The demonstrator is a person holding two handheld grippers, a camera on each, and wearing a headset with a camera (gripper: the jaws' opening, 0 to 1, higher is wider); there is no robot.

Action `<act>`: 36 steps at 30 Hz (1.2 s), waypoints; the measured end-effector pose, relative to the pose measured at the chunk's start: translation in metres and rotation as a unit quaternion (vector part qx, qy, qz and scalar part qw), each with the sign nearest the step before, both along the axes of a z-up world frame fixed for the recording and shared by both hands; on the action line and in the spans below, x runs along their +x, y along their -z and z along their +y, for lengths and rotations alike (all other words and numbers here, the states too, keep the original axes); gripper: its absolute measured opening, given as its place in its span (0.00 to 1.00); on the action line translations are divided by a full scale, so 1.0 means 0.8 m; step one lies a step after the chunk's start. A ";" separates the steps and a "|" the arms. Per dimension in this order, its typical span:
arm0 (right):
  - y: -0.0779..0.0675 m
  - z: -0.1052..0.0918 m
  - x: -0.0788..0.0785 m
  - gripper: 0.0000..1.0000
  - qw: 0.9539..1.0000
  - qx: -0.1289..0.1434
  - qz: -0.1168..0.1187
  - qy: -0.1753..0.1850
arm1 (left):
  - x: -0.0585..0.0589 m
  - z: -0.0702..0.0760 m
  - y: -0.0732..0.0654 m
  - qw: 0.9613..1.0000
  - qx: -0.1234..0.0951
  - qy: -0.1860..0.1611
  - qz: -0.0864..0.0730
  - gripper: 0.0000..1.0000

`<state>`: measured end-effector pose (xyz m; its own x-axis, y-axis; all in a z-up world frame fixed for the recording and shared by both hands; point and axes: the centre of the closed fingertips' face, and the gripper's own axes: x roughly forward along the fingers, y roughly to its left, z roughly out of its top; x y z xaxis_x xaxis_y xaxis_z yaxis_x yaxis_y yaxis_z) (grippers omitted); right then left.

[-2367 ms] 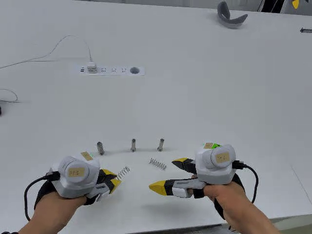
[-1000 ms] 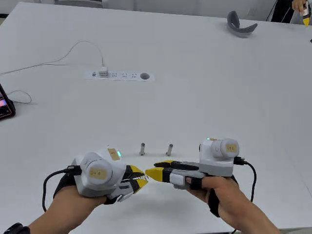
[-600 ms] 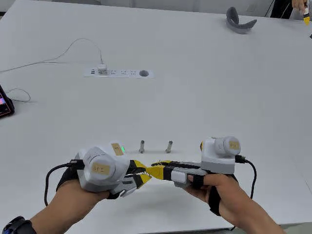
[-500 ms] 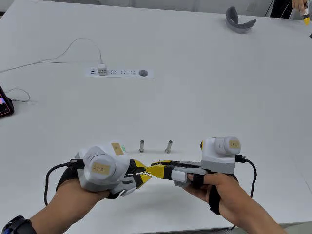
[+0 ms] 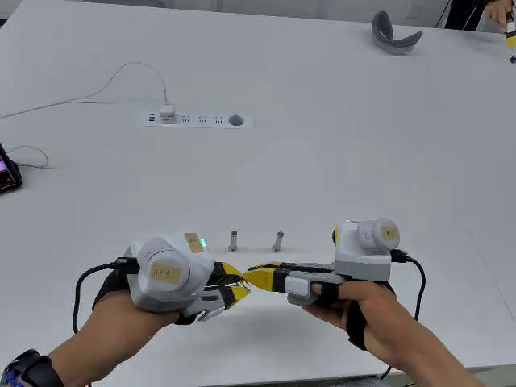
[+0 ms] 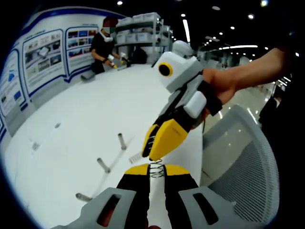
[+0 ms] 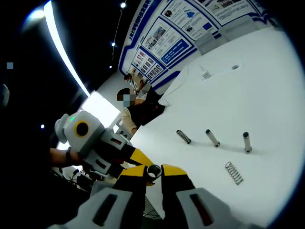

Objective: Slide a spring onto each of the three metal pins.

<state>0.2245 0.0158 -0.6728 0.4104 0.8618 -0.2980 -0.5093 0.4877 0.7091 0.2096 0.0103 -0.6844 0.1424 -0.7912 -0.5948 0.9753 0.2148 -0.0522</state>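
Both grippers meet tip to tip above the table's near edge. My left gripper is shut on one end of a small steel spring. My right gripper is shut on the same spring, whose round end shows between its yellow tips. Two bare metal pins stand upright just beyond the grippers. In the right gripper view a third pin wears a spring, beside the bare pins. A loose spring lies flat on the table near them.
A white power strip with a plugged cable lies at mid-table. A grey curved band rests at the far right. A dark device sits at the left edge. A mesh chair stands at the table's near side.
The left gripper lifted a spring off the table, and the right gripper shut and came to meet it. In the last half second both have held almost still.
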 end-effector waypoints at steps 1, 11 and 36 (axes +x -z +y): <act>-0.001 0.001 0.000 0.13 1.000 -0.001 -0.001 -0.003 | 0.000 0.000 0.000 1.000 0.000 0.001 0.001 0.10; -0.006 0.008 0.002 0.12 0.998 -0.037 -0.021 -0.051 | 0.006 0.005 -0.002 1.000 -0.011 0.008 0.015 0.10; -0.039 0.011 0.005 0.12 0.858 -0.297 -0.173 -0.381 | 0.024 -0.013 -0.038 0.995 -0.088 0.042 0.037 0.09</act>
<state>0.2285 0.0246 -0.6417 -0.0525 0.6580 -0.7512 -0.9710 0.1419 0.1922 0.2287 -0.0002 -0.6544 0.0330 -0.8915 -0.4518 0.9815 0.1142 -0.1537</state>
